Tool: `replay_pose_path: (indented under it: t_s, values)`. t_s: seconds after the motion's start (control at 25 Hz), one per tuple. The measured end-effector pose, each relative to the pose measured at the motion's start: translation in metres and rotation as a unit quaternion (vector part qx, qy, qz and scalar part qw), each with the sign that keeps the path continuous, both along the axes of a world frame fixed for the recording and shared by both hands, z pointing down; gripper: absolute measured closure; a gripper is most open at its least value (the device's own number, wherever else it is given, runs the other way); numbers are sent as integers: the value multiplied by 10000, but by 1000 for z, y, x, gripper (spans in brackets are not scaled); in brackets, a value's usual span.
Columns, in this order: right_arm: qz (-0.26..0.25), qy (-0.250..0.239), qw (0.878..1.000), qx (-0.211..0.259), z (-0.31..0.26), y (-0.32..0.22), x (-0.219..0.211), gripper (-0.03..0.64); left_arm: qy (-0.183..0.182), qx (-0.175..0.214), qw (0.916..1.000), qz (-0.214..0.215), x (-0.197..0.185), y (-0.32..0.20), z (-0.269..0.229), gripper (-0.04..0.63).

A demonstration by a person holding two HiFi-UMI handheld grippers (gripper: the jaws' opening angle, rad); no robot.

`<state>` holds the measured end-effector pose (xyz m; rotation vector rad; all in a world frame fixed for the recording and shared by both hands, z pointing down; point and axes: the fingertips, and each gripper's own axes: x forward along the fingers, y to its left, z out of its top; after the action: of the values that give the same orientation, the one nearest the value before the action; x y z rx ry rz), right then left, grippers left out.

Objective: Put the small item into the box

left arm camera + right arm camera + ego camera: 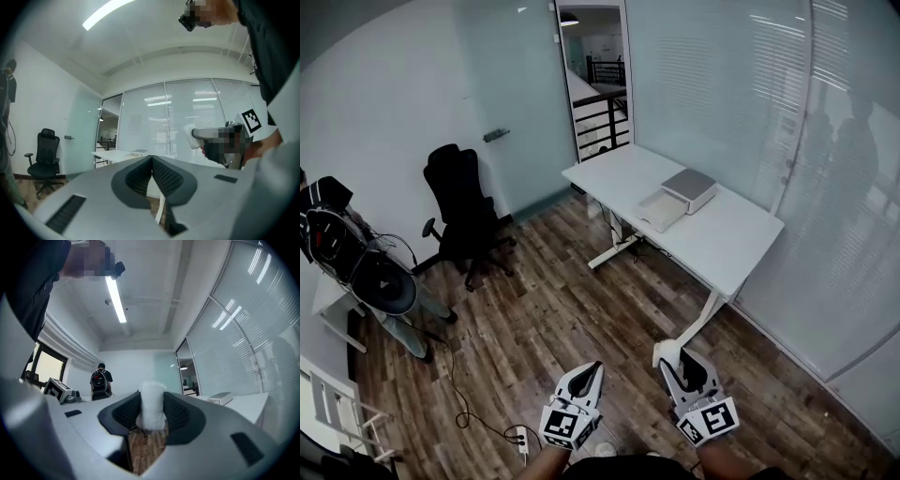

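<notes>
A small white wrapped item sits upright between the jaws of my right gripper, which is shut on it. In the head view the right gripper is low at the bottom, with the white item at its tip. Beside it my left gripper is shut and holds nothing; its pads meet at the tips in the left gripper view. The box, grey-topped, stands far off on a white desk, with a flat white tray-like part beside it.
Wood floor lies between me and the desk. A black office chair stands at the left, with bags and gear beyond it. A cable and power strip lie near my feet. Glass walls are on the right. A person with a backpack stands behind.
</notes>
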<state>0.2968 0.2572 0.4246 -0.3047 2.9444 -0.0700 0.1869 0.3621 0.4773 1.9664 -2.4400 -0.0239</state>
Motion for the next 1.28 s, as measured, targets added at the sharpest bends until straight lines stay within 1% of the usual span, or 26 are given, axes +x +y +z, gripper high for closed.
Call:
replay_pose_path:
  t_s: [0.4,0.56,0.6,0.72,0.8,0.92,1.08,1.28]
  values:
    - [119,-118,9999,-41,-3,28,-45,455,35,-3,9999,164,-43,26,8,581]
    - [194,-112,9997,21,-5,38,-61,454,-2,62,10000,60,-66,33,6,581]
    - [184,-125,9998,22,-5,40,-67,454,33,85,10000,26,-73,32,6,581]
    - [196,-130,9997,116,-5,39,-83,454,301,140,9994,21,-92,24,11,583]
    - [255,-52,9993,262,-4,32,-92,454,337,117,9993,55,-98,14,14,581]
    - [316,38,9986,434,0,17,-105,454,216,102,9997,94,-107,-2,13,582]
    - [369,2,9984,436,1,-12,-122,454,1,-2,10000,77,-125,-29,13,581]
    - [386,125,9984,392,8,-61,-148,454,-179,-125,9998,44,-149,-69,12,583]
